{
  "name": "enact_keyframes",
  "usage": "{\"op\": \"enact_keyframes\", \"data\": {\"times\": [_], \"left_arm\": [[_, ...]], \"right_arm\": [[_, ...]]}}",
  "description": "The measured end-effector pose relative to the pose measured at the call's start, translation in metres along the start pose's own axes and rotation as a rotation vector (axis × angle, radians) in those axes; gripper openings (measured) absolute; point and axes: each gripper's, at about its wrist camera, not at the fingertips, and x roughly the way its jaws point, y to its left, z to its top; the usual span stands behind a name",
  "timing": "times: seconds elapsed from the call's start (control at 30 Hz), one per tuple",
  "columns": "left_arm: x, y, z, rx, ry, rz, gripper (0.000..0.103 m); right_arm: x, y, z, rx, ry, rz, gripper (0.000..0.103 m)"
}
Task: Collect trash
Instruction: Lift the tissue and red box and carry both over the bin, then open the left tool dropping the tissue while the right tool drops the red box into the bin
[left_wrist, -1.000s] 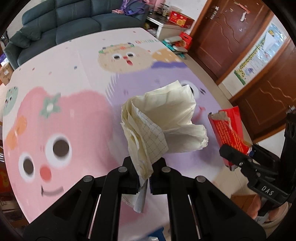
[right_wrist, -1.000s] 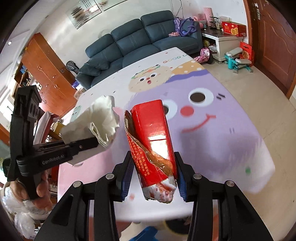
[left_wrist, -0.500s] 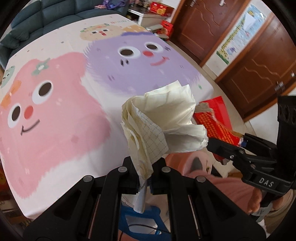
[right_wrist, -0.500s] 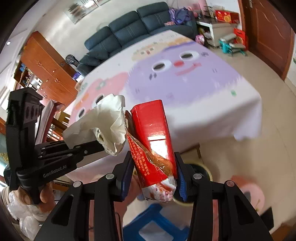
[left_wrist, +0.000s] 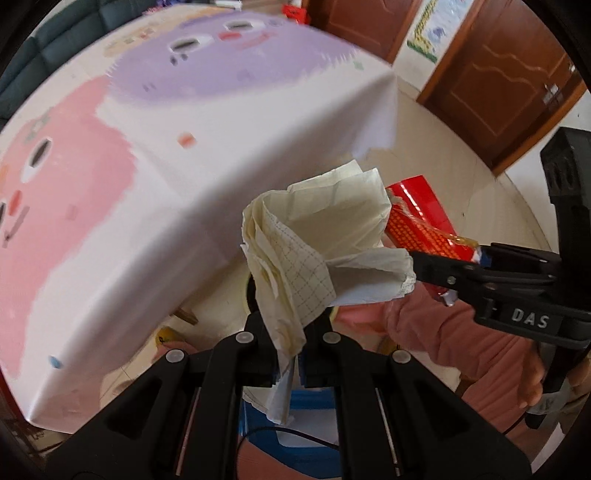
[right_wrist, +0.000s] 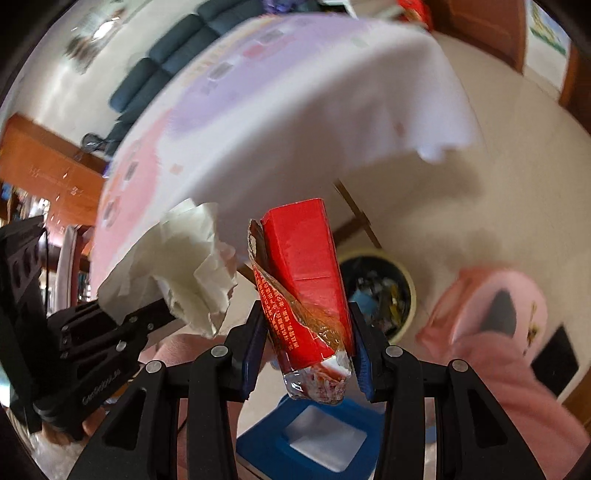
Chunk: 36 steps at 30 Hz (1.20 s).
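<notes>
My left gripper (left_wrist: 291, 332) is shut on a crumpled cream paper (left_wrist: 321, 236) printed with a grid, held in the air past the table's edge. To its right, my right gripper (left_wrist: 417, 262) is shut on a torn red carton (left_wrist: 417, 218). In the right wrist view the red carton (right_wrist: 306, 284) stands upright between the blue pads of my right gripper (right_wrist: 306, 332), its ripped foil end toward the camera. The left gripper (right_wrist: 166, 310) with the paper (right_wrist: 173, 266) hangs just left of it. A round trash bin (right_wrist: 380, 288) with a pale rim stands on the floor below, behind the carton.
The table with its pink and purple cartoon cloth (left_wrist: 184, 147) overhangs at the back. A blue stool (right_wrist: 314, 439) stands directly beneath the grippers. A person's pink-clad leg and slipper (right_wrist: 498, 321) lie to the right on the tiled floor. Wooden doors (left_wrist: 498, 81) are further right.
Both grippers have swung off the tabletop past its near edge and sunk toward the floor, each keeping its load. The bin and blue stool have come into view.
</notes>
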Motion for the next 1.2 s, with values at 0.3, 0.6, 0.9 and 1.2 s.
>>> {"op": "enact_keyframes", "data": {"times": [0.3,0.6,0.9,1.2], "left_arm": [[0.078,-0.024,-0.016,0.064,0.15,0.031,0.005],[0.165,-0.027,-0.026,0.094,0.25,0.101,0.005],[0.209,-0.032,-0.02,0.091,0.306,0.139,0.005],[0.222,-0.026,-0.008,0.059,0.313,0.144,0.035]], "right_arm": [[0.092,-0.052,0.013,0.115,0.131,-0.063,0.042],[0.156,-0.092,0.023,0.176,0.225,-0.118,0.042],[0.191,-0.095,0.024,0.148,0.279,-0.121,0.042],[0.193,-0.105,0.024,0.196,0.273,-0.117,0.042]]}}
